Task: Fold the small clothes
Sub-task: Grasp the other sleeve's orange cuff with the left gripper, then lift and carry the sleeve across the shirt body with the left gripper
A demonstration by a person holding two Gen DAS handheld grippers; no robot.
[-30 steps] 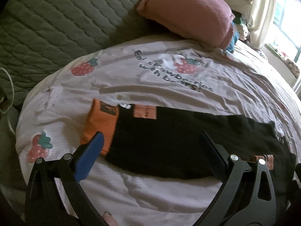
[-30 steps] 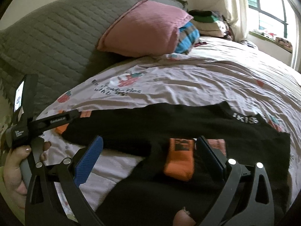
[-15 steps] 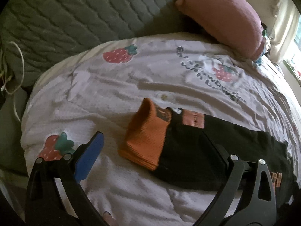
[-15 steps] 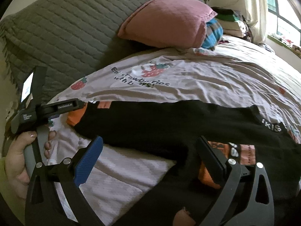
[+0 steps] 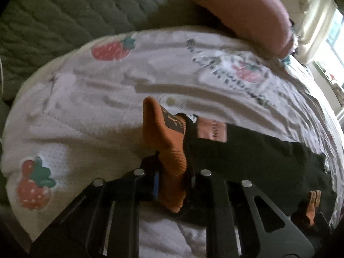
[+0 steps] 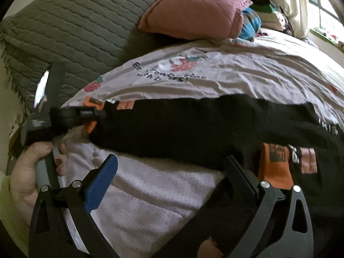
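The left gripper has just been closed on the orange cuff; the right gripper is kept apart, so folding can begin.

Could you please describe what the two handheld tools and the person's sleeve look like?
Both tools are matte black frames with triangular cutouts and silver rivets; one finger carries a ribbed blue pad, the other is black. A yellow-green sleeve shows at the wrist.
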